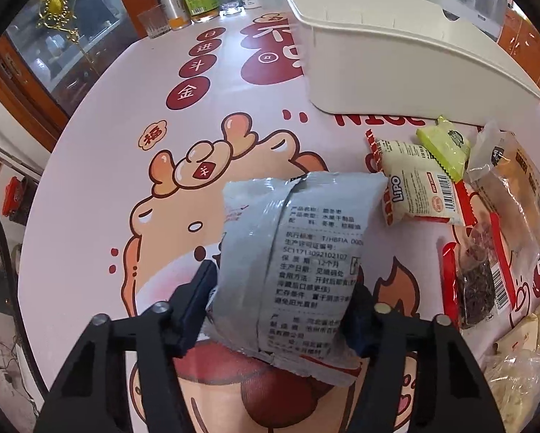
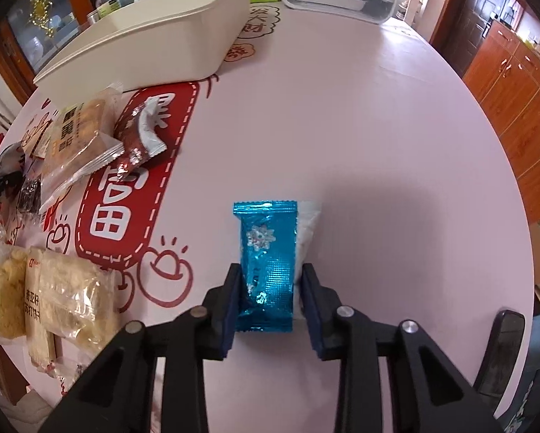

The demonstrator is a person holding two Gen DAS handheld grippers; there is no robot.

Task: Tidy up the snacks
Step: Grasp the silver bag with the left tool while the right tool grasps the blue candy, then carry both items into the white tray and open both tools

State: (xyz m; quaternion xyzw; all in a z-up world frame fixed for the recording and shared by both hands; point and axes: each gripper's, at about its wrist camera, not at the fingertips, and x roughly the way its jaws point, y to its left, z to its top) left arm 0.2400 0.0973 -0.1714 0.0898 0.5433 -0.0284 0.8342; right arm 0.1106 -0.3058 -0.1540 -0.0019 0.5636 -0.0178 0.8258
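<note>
left tool (image 1: 282, 299): clamped on grey pack (image 1: 291, 256) (print side up)
right tool (image 2: 271, 301): gripping blue pack (image 2: 268, 267), perhaps a white one too

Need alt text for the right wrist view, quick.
The right tool grips a shiny blue foil snack packet above the pink table. More wrapped snacks lie at left, before a white bin.

"LiPO" on the cream packet (image 1: 416, 187); tablecloth (image 1: 100, 166) reads "金" (in a red oval).
</note>
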